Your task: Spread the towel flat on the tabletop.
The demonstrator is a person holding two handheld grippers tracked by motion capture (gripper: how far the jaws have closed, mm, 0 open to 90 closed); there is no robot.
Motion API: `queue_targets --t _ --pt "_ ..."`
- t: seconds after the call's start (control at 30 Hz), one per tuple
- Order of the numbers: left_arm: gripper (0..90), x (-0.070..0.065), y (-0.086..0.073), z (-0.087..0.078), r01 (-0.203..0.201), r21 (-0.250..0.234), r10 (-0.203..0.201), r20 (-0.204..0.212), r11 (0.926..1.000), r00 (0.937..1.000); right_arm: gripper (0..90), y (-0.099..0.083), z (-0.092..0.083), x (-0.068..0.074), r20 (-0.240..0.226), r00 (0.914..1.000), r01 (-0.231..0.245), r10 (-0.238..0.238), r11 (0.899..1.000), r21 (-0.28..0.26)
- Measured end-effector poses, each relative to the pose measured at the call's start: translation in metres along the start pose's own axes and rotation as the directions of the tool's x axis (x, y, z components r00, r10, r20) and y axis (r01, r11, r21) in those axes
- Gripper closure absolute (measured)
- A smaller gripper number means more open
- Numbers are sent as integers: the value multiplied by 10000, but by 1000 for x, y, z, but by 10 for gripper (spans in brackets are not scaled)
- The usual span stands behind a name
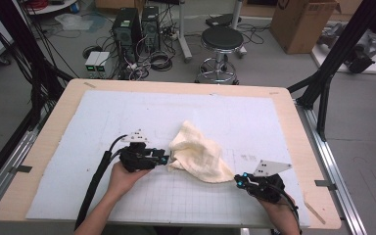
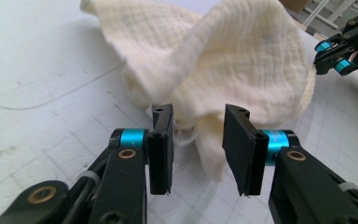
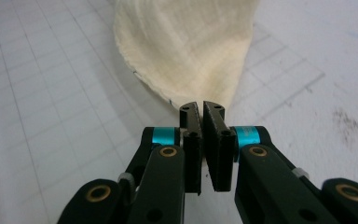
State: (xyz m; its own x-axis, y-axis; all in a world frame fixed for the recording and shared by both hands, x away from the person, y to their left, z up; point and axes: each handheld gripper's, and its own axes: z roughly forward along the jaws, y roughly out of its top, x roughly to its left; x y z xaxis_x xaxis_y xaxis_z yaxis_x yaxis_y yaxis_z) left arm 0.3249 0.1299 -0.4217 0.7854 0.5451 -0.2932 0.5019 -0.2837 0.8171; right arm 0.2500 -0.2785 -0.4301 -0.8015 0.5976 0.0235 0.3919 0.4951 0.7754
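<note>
1. My left gripper [image 1: 165, 159] sits at the left edge of the cloth [image 1: 198, 152], low over the counter [image 1: 49, 142]. Its jaws stand apart with a bunched fold of the cloth lying between them, and I see a gap on either side of that fold, so nothing is pinched yet.
2. The cloth is in the middle of the white mat [image 1: 127, 112], crumpled and humped, cream-coloured with a waffle-like weave. I judge it light, soft and floppy: it will sag and fold wherever it isn't held, and it can't break. The weave should give the pads good bite, so slipping is a small worry.
3. The best holds are corners and hems, not the thick middle bunch. On my left I'd want one layer's edge, not a wad.
4. My right gripper [image 1: 238, 180] is at the cloth's lower right corner, jaws pressed together on that corner tip, and the fabric fans out from the pinch.
</note>
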Motion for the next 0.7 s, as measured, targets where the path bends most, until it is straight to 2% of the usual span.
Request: queue_targets --t 0.07,0.13,0.17,0.23,0.3,0.4,0.43,0.5,0.53,0.6,0.63,0.7 --pt "631 -2 -1 4 44 13 -44 -18 10000 10000 861 -3 -3 0 60 10000 -32 31 10000 55" --pt "637 -2 -1 9 16 42 -16 -37 10000 10000 847 -5 -8 0 17 9999 -150 150 9998 -123" --pt "641 -2 0 11 107 -32 -107 -29 9999 9999 830 -4 -8 0 -131 9996 -271 268 9993 -243" --pt "643 0 3 14 161 -119 -162 -66 9998 9998 747 -2 -5 0 -142 9997 -189 185 9995 -256" --pt "641 2 6 14 346 -380 -348 -42 9987 9994 716 0 -2 1 -416 9989 -210 196 9992 -334" --pt "644 7 9 14 482 -710 -498 -203 9963 9986 663 5 0 2 -815 9965 -252 189 9967 -774" --pt "644 9 10 16 506 -631 -522 -238 9967 9984 658 7 2 3 -880 9960 -249 175 9962 -840" --pt "634 12 12 21 499 -447 -511 -253 9978 9984 637 10 8 3 -847 9964 -138 83 9978 -651" --pt "620 12 14 25 473 -292 -475 -54 9985 9989 627 11 12 3 -857 9963 -122 72 9982 -581" --pt "593 11 17 32 243 -138 -241 175 9996 9996 618 13 19 3 -913 9958 -81 37 9989 -473" --pt "589 11 18 36 108 108 -111 269 9999 9996 613 13 22 2 -866 9962 -38 4 9992 -391" --pt "564 11 21 43 -176 573 175 27 9982 9998 605 13 25 0 -763 9971 -78 63 9998 -188"
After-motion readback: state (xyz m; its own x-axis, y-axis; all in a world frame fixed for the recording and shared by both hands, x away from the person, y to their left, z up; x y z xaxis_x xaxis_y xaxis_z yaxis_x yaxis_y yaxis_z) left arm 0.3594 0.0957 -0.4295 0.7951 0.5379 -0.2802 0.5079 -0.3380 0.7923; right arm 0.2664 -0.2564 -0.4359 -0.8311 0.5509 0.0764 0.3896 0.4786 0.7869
